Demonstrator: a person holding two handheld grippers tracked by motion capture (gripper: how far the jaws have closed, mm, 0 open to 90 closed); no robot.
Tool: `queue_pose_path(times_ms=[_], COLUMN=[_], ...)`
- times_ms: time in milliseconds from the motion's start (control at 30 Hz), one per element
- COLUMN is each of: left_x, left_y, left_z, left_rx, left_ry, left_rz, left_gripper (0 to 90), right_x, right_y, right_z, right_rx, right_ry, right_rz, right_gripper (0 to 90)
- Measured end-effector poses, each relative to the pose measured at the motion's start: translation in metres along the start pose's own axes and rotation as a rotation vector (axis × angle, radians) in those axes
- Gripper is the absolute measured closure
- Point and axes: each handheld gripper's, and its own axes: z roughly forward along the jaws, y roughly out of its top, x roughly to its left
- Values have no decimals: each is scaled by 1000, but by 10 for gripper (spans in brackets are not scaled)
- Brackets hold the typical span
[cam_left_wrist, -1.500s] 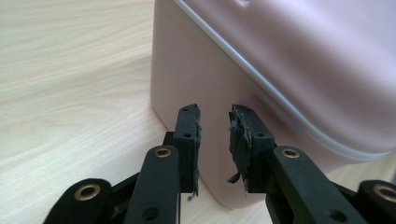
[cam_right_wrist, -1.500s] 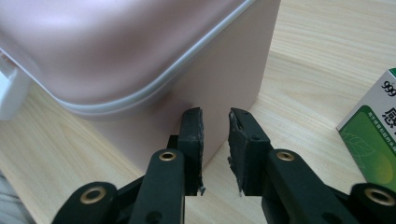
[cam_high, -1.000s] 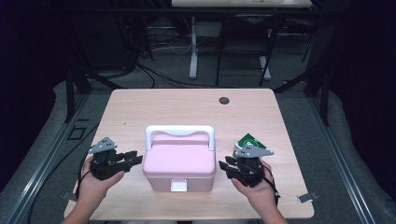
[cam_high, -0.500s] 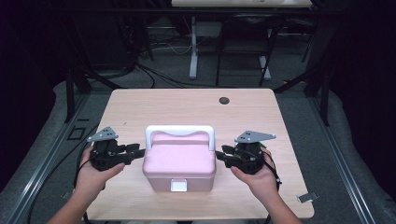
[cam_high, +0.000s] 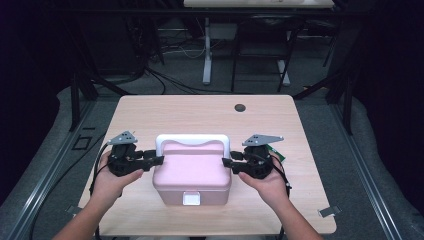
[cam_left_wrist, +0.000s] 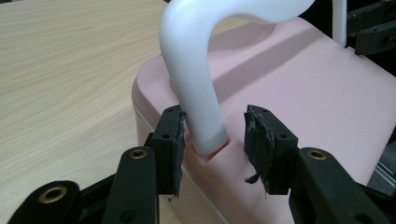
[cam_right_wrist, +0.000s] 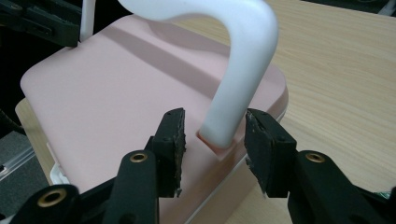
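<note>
- Looking down from the high view, I see a pink box (cam_high: 192, 172) sitting on the wooden table (cam_high: 210, 112), near the front edge and about centered.
- Its white handle (cam_high: 192, 140) stands up over the lid; a white latch (cam_high: 192, 199) shows on the front wall.
- My left gripper (cam_high: 156, 160) is at the box's left side, held in the left hand (cam_high: 112, 177).
- My right gripper (cam_high: 227, 163) is at the box's right side, held in the right hand (cam_high: 265, 180).
- In the left gripper view the handle's leg (cam_left_wrist: 198, 112) stands between the jaws where it enters the lid; the left pad (cam_left_wrist: 178, 140) is touching or just beside it, I can't tell which, and the other pad is clearly off it.
- Left jaws have just been opening, now partly spread, nothing clamped.
- In the right gripper view the other leg (cam_right_wrist: 233, 112) sits between the jaws; the right pad (cam_right_wrist: 254, 135) is just beside it and the left pad is apart.
- Right jaws have just been opening too, partly spread, not gripping.
- A small dark round spot (cam_high: 240, 107) is at the table's far side.
- Something green (cam_high: 276, 152) peeks out behind the right gripper, too hidden to identify.
</note>
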Motion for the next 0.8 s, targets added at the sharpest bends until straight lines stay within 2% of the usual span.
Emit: queue_pose_path(times_ms=[100, 200, 300, 467, 567, 600, 667, 767, 800], left_x=[1, 1, 1, -2, -5, -6, -6, -7, -7], left_y=[1, 2, 2, 2, 1, 0, 0, -1, -1], left_z=[1, 2, 2, 0, -3, -3, -4, -3, -2], left_rx=[-1, -3, 0, -5, -11, -13, -16, -21, -19], left_ry=[-4, -2, -3, 3, 10, 15, 21, 33, 34], left_rz=[-6, -10, 9, 34, 46, 48, 53, 59, 64], left_gripper=[584, 585, 583, 585, 596, 609, 649, 668, 668], right_x=[-4, -5, -3, -3, 0, 2, 3, 2, 1], right_y=[1, 2, 3, 2, 1, 1, -1, -2, -2], right_z=[3, 6, 7, 4, 1, 1, -1, -1, -1], right_rx=[-3, -9, -9, -18, -26, -30, -33, -37, -33], right_ry=[27, 37, 26, 44, 40, 27, 15, -10, 3], right_rz=[22, 15, 4, -7, -24, -32, -52, -58, -56], right_gripper=[584, 591, 593, 604, 625, 635, 686, 742, 743])
